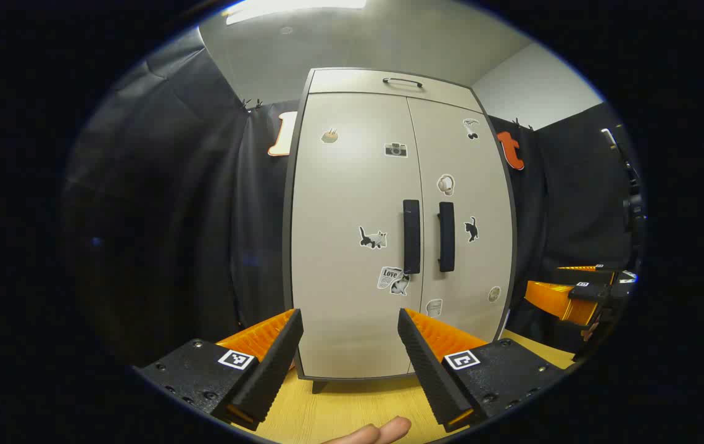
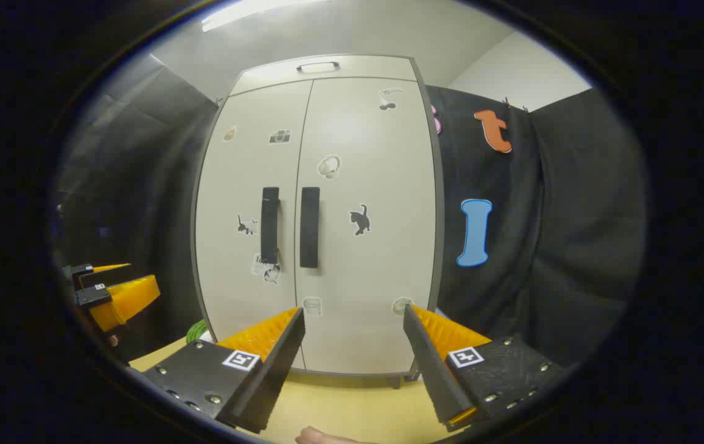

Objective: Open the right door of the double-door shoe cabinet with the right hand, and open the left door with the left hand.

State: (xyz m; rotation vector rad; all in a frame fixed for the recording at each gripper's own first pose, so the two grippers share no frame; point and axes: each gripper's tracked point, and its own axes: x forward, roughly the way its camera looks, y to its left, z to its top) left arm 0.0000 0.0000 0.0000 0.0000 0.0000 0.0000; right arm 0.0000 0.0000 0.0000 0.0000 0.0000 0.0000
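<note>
A pale double-door shoe cabinet (image 1: 352, 185) (image 2: 364, 123) stands ahead with both doors closed. Two dark vertical handles sit side by side at the centre seam: the left door's handle (image 1: 411, 237) (image 2: 269, 225) and the right door's handle (image 1: 446, 237) (image 2: 309, 227). Small stickers dot both doors. My left gripper (image 1: 350, 320) is open, some way short of the cabinet, below the left door. My right gripper (image 2: 354, 317) is open too, low before the right door. Each gripper also appears at the edge of the other's view, the right gripper (image 1: 564, 296) and the left gripper (image 2: 114, 296).
The cabinet stands on short legs on a light wooden floor (image 1: 352, 407). Black cloth (image 2: 543, 246) hangs on both sides of it. A narrow top compartment has a small handle (image 1: 402, 81). A fingertip (image 1: 382, 430) shows at the bottom edge.
</note>
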